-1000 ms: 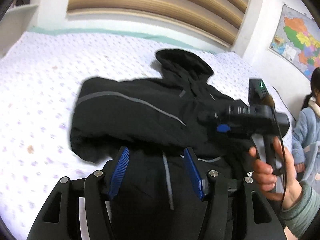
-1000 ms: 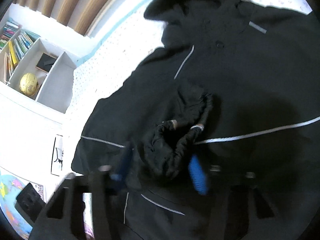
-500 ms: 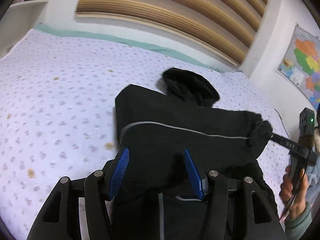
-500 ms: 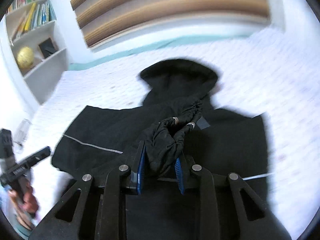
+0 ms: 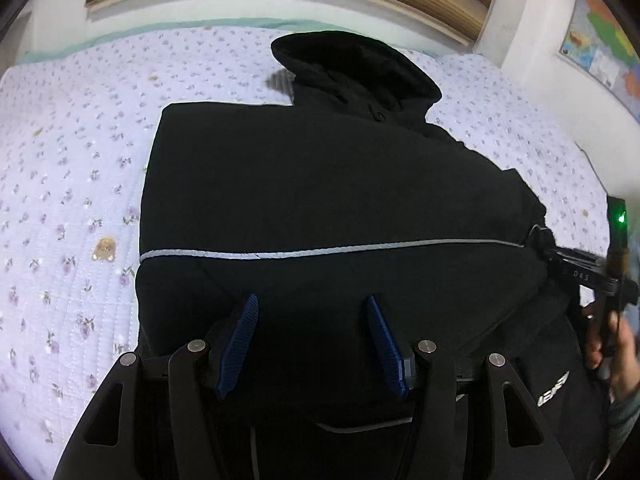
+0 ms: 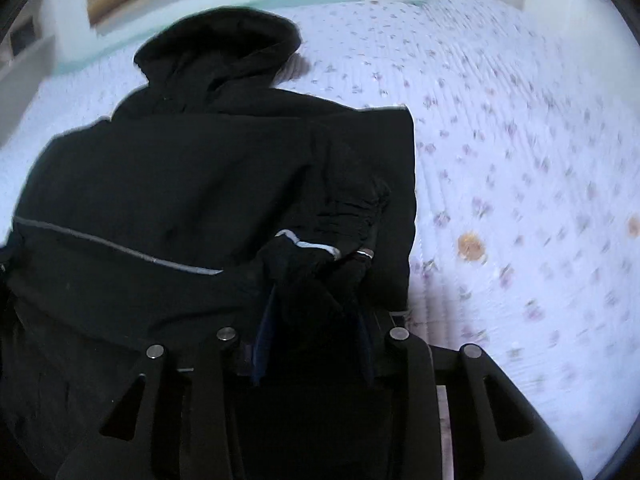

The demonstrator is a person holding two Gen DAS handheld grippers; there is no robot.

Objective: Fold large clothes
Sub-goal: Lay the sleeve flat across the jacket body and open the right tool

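Sleeve folded across the black hooded jacket on the bed; right gripper, jaws opening, grasps its cuff; left gripper gapes empty; body folds remain.

Both wrist cameras look steeply down along their tongs, close over one black jacket (hood farthest) on the bed.

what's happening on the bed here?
A person is folding a black hooded jacket laid out on a flowered bedspread, with tongs in each hand. The right tongs have the bunched cuff of a sleeve between their pads, and their jaws are opening. In the left view that sleeve lies stretched across the jacket's body to the right tongs at the picture's right edge. The left tongs hang open over the jacket's lower part, gripping nothing.
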